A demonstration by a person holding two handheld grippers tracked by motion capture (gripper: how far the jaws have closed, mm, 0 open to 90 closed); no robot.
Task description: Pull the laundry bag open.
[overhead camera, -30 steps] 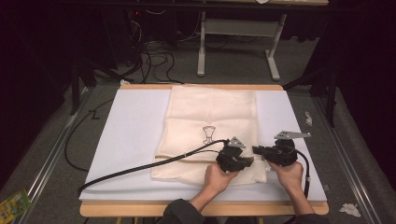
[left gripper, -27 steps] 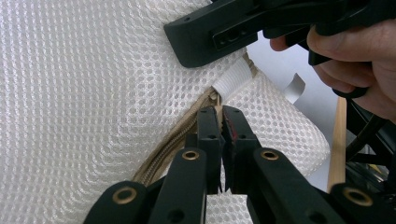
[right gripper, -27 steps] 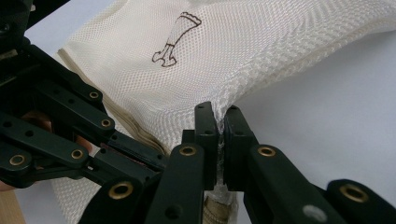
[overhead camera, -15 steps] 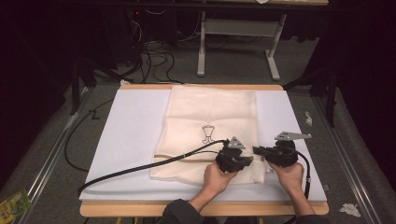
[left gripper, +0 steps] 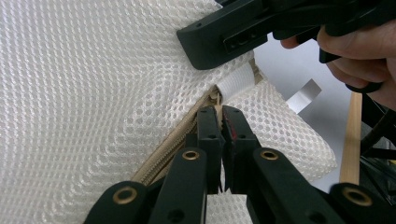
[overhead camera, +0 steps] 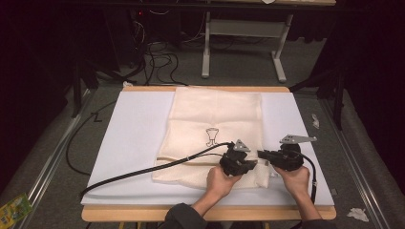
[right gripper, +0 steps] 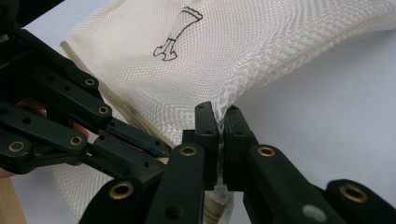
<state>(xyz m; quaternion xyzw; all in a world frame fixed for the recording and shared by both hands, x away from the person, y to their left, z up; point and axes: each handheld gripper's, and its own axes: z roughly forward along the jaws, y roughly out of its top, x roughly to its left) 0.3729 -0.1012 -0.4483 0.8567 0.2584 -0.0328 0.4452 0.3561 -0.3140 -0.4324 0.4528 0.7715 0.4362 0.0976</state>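
A cream mesh bag (overhead camera: 215,129) lies flat on a white board (overhead camera: 133,138) that covers the wooden table (overhead camera: 143,213), its far edge reaching the board's far side and its near edge close to the person's hands. A small dark drawing (overhead camera: 212,137) sits near the middle of the bag.

Both grippers work at the bag's near right corner. The left gripper (overhead camera: 248,164), held in the left hand (overhead camera: 220,182), points right along the near edge; in the left gripper view its jaws are closed together at the end of the tan zipper (left gripper: 175,149), just beside a white fabric tab (left gripper: 236,84) (whether they pinch the zipper pull itself is hard to tell, since the jaws hide that spot).

The right gripper (overhead camera: 261,155), held in the right hand (overhead camera: 297,181), points left, its tips near the left gripper's. In the right gripper view its jaws are clamped on a fold of the mesh at the bag's corner (right gripper: 219,126), and the fabric is pulled up into a small ridge above them.

A black cable (overhead camera: 143,171) trails from the left gripper across the bag and off the board's near left side.
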